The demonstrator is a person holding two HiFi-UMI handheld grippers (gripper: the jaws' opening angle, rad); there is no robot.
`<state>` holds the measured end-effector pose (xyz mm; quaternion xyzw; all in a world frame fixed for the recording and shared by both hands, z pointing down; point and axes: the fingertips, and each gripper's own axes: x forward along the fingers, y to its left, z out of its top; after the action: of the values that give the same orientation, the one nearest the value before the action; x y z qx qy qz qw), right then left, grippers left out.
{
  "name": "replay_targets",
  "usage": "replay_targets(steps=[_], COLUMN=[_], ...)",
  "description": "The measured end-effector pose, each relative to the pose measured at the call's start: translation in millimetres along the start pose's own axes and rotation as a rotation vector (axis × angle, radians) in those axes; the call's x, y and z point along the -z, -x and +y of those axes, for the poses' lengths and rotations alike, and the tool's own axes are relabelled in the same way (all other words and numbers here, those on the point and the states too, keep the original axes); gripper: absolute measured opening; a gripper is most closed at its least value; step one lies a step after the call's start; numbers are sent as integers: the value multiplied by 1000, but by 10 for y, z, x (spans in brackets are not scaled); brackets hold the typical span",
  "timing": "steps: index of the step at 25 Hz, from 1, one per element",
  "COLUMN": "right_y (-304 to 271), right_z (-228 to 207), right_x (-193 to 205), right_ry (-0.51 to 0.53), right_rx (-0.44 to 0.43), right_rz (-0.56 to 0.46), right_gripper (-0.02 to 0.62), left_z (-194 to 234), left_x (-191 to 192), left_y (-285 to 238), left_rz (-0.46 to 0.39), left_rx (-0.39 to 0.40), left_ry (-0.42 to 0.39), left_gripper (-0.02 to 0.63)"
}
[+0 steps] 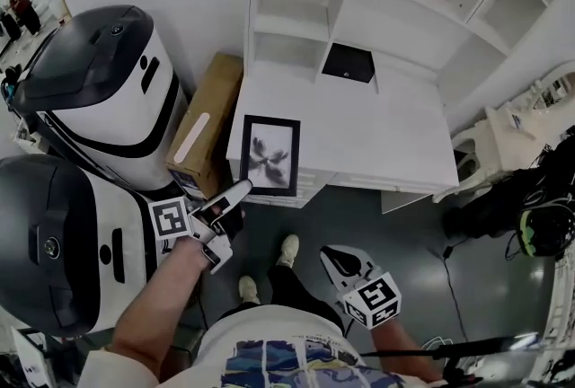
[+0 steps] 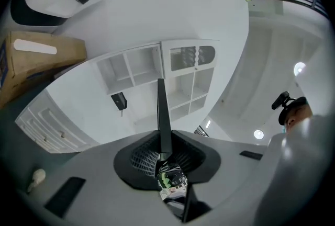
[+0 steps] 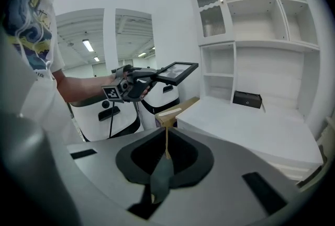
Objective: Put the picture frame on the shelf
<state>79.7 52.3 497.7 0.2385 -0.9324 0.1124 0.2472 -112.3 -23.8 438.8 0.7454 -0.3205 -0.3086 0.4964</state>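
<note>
here the shelf unit [image 1: 296, 13] stands along the far side of a white desk [image 1: 395, 135], with its cubbies open to the front. a small black box [image 1: 348, 63] sits on the desk top at the back, under the shelves. on the floor left of the desk is a closed cardboard box [image 1: 208, 121] with a pale strip on its top. further left are two big white-and-black machines [image 1: 99, 99].

the picture frame [image 1: 269, 154] is not on a shelf. it is up in the air over the near left corner of the desk, picture side up, with a black border round a dark blotchy print. the left gripper [image 1: 241, 190] is clamped on the frame's near left corner. the right gripper [image 3: 166, 145] hangs lower on the right over the grey floor, its jaws closed together with nothing in them.

the head view alone shows the face of the frame, and the person's shoes [image 1: 287, 249] beneath it. the left gripper view sees the frame only edge-on, as a thin dark blade rising from between the pads toward the cubbies. the right gripper view shows it from the side, held nearly level and higher than the desk top. it also takes in the upper shelves and an arched cupboard door [image 3: 209, 10] at the unit's top left.
</note>
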Motion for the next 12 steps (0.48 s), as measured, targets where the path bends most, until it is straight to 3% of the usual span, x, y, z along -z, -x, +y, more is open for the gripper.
replay_targets(steps=[12], right_y=[-539], right_z=[-1502], right_x=[-535], right_ry=[20], right_rx=[-20], right_rz=[-60], right_gripper=[34], left_z=[499], left_x=[-1198], left_y=[-1328], left_rz=[-44], left_rx=[-36], left_ry=[-47], left_gripper=[74])
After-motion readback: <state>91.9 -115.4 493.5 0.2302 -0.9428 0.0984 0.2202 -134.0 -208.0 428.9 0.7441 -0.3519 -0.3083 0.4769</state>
